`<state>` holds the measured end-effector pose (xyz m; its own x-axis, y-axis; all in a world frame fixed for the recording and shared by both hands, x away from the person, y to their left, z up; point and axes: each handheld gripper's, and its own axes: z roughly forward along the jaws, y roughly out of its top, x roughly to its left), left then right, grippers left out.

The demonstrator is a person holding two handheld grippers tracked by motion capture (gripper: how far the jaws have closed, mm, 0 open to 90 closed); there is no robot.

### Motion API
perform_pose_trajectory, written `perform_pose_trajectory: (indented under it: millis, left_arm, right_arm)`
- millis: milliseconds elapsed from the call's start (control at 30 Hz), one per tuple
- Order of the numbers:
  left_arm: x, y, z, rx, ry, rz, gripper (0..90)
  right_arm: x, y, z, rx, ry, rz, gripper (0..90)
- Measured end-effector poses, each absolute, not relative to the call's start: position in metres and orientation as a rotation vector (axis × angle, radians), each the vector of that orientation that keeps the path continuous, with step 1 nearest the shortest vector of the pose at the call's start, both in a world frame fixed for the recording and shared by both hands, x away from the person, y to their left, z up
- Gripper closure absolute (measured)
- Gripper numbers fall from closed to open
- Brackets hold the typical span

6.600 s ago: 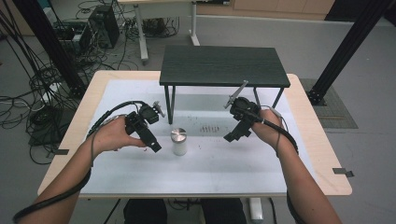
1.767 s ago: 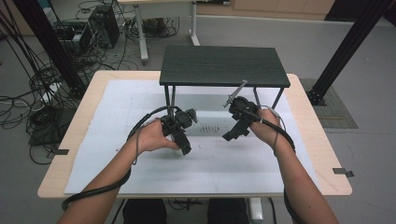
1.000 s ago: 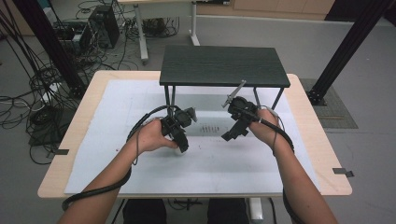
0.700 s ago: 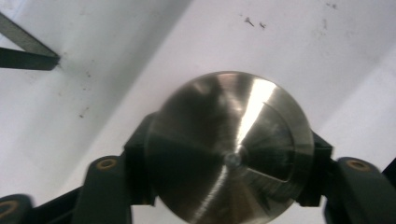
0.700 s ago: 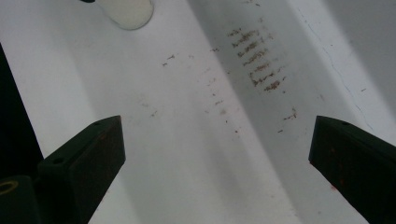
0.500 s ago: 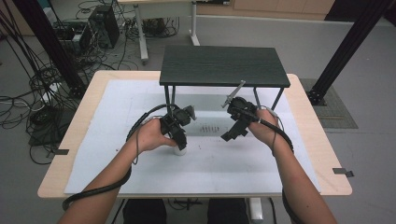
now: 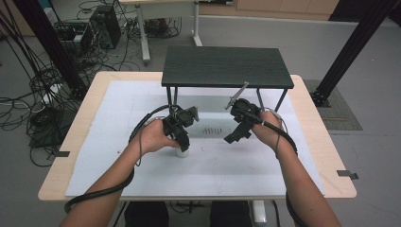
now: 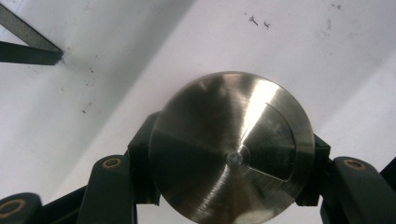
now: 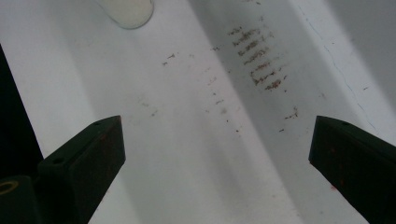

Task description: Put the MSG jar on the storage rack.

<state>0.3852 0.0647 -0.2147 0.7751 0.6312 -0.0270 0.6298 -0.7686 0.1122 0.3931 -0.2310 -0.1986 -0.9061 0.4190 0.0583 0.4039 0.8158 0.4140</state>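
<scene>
A small jar [image 7: 181, 152] with a white body stands on the white mat, under my left hand. Its round brushed-metal lid [image 8: 231, 149] sits between my black jaws in the left gripper view. My left gripper [image 7: 182, 142] [image 8: 231, 161] points down over the jar and is shut on the lid from both sides. My right gripper [image 7: 232, 138] [image 9: 217, 144] hovers to the right of the jar, jaws wide apart with bare mat between them. The jar's white body [image 9: 126, 11] shows at the top left of the right gripper view.
A low black shelf [image 7: 227, 66] on thin legs stands at the back of the white mat [image 7: 118, 156]. Rust-coloured marks [image 7: 212, 130] [image 9: 257, 46] stain the mat between the grippers. The wooden table edge [image 7: 56, 189] runs around the mat. Cables lie on the floor at left.
My left gripper moved right from beside the jar to over it and shut on the lid. Over the last second it has barely shifted. My right gripper stays in place, open.
</scene>
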Motion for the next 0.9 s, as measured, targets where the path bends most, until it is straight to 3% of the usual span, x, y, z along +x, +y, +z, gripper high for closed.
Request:
perform_pose_trajectory:
  millis: [900]
  left_arm:
    - [0.3861,0.0609,-0.2143,2.867,1.023,0.018,42.4]
  right_arm:
    - [0.3934,-0.2297,-0.1978,0.669,2.958,0.665,3.6]
